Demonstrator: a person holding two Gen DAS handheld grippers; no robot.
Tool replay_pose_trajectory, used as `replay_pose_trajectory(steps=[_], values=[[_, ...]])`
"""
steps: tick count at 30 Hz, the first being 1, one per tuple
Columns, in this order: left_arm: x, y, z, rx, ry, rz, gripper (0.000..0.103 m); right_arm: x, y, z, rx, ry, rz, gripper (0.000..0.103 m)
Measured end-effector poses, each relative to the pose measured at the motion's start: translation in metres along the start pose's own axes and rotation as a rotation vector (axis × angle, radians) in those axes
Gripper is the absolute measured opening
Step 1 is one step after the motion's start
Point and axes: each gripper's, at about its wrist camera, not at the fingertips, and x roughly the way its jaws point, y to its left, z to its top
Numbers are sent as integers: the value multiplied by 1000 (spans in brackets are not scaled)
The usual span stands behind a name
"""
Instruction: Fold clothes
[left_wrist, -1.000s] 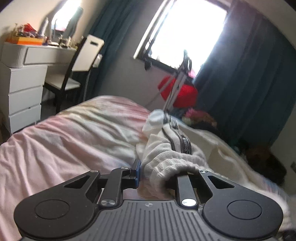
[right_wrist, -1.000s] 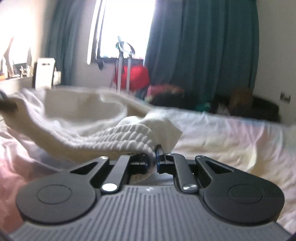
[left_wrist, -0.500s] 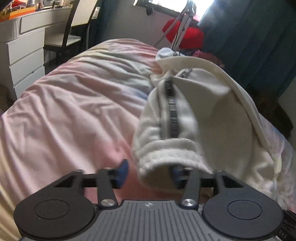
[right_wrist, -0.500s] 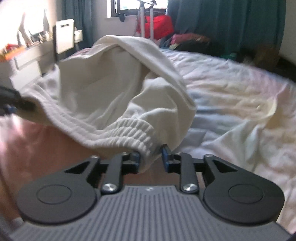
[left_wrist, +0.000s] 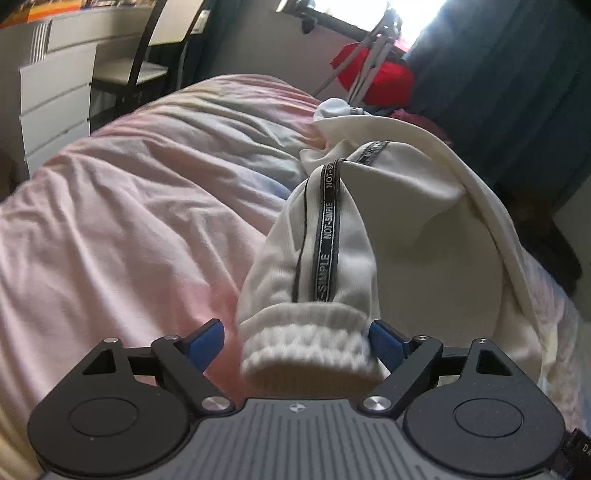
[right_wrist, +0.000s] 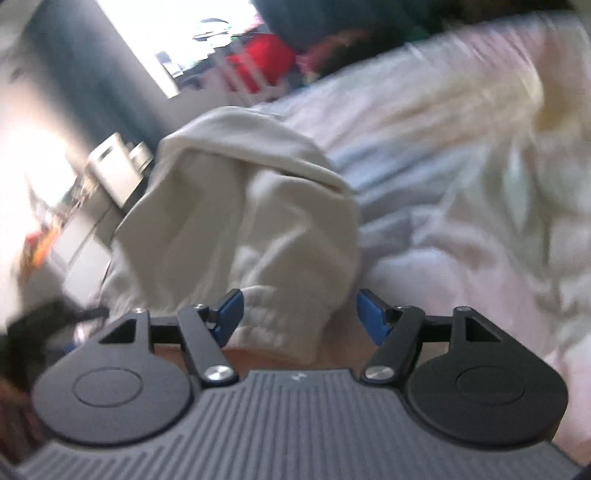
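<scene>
Both claws, left (left_wrist: 297, 341) and right (right_wrist: 297, 314), are opening off the cuffs (left_wrist: 308, 341), apparently releasing the white trousers (left_wrist: 424, 236) onto the bed (left_wrist: 129, 221) for folding.

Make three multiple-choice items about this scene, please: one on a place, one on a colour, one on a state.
1. Where does the white garment lie?
A. on the bed
B. on the chair
C. on the dresser

2. What colour is the lettered stripe on the garment's sleeve?
A. red
B. black
C. green

3. How do the jaws of the left gripper stand at the cuff?
A. shut tight on it
B. apart, with the cuff between them
C. shut, far from it

Answers:
1 A: the garment rests on the pink bed.
2 B: the stripe is black with pale letters.
3 B: the jaws are opening, one blue pad standing clear of the cuff's side.
</scene>
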Motion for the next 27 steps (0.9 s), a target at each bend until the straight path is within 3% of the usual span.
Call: replay_pose_trajectory(steps=[3,7,10,12,13,15,20,24,27], values=[[14,0,3,-23,-7,-11,86,13,-11,3,98,1,51,72],[27,3,2,-38,-3,0,82,32,-12,1,120,40,71,74],[31,6,1,-49,-2,13,76,39,-10,-3,102,56,64,74],[32,4,0,-34,-11,31,65,40,-6,-6,69,57,59,73],[31,3,0,-27,-16,44,61,41,-3,-6,58,61,63,70],[30,4,0,-30,-25,65,43,41,1,-8,36,71,71,53],[3,18,9,-126,-118,24,21,25,24,-13,10,28,127,28],[-32,30,40,-168,-223,-5,17,13,67,-27,-40,29,212,24],[-55,35,82,-114,-303,16,16,18,106,-44,-49,63,289,24]])
